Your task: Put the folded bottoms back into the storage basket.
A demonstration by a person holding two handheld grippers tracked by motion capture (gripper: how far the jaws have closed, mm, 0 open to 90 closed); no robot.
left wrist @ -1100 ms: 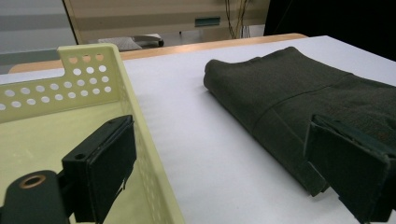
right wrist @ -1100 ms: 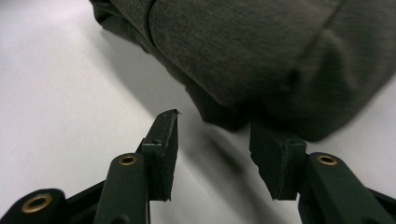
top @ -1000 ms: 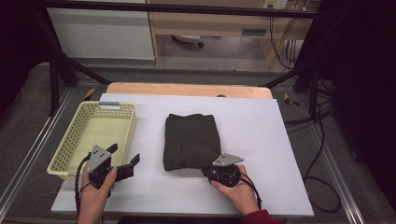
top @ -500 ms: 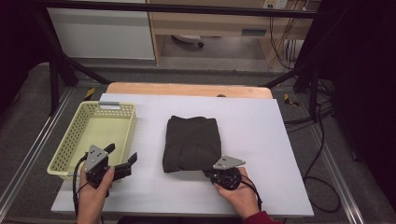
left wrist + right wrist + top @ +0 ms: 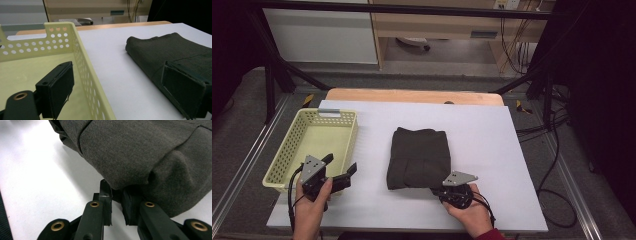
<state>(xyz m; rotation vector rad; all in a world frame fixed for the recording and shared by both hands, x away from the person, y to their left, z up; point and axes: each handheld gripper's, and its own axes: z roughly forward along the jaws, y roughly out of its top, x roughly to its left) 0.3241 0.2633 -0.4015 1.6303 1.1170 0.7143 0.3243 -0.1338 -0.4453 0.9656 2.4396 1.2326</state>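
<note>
Folded dark garment (image 5: 419, 158) flat on the white counter (image 5: 492, 145), roughly mid-counter, long axis running away from the person toward the far edge. Right hand-held gripper (image 5: 438, 189) right at the near right corner of it, clenched on a bit of the near hem; in the right gripper view (image 5: 116, 197) jaws just finished closing, a pinch of grey cloth caught between the pads. So nothing to reach for on that side, fabric sitting straight ahead of those jaws and stretching away up the counter. Left hand-held gripper (image 5: 343, 172) released, jaws standing wide with nothing between them, hovering over the near right corner of the yellow basket (image 5: 292, 150), well short of the cloth. From the left gripper view (image 5: 125, 92) garment (image 5: 172, 50) lying off to the right across a strip of bare counter, basket wall (image 5: 85, 72) just beside the left jaw. Probably a drag or lift leftward into the basket next, which means hauling the whole bundle sideways across its long axis; one-corner grip likely to let the folds slide apart, and the left one near enough to grab the other near corner
</note>
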